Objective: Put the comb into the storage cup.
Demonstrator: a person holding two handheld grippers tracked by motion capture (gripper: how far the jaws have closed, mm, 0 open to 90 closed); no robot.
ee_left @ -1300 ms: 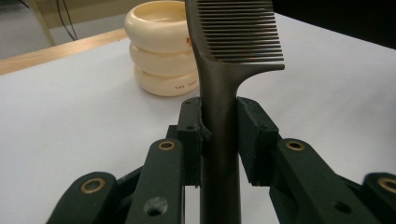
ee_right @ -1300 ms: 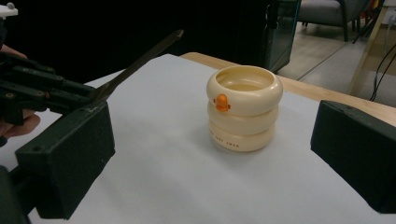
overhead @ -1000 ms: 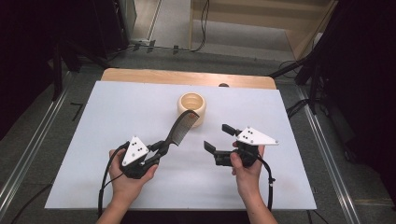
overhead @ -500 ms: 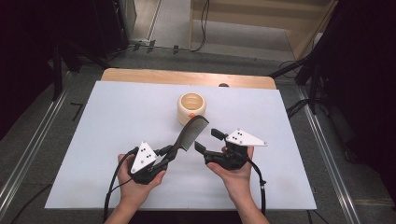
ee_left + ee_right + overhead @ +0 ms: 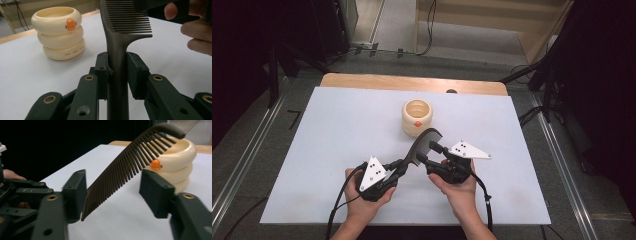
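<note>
At the left, our left tongs (image 5: 398,165) are clamped on the handle of the dark comb (image 5: 422,145), their pads pressing it from both sides in the left gripper view, so the comb stands up off the white counter (image 5: 322,150), slanting up and away toward the cream ringed cup (image 5: 417,117) with the orange duck mark behind it. The left hand (image 5: 367,197) sits low near the counter's front edge, knuckles wrapped round the body, the tongs aimed up and to the right. We judge the step to be a handover of the comb. Moving right, our right tongs (image 5: 426,152) have just been closing, with the comb's teeth between them; one pad is at the teeth, the other still apart, so nothing is gripped there yet. Next we need to finish closing squarely on the toothed part before the left lets go. The right hand (image 5: 457,187) mirrors the left, pointing inward.
</note>
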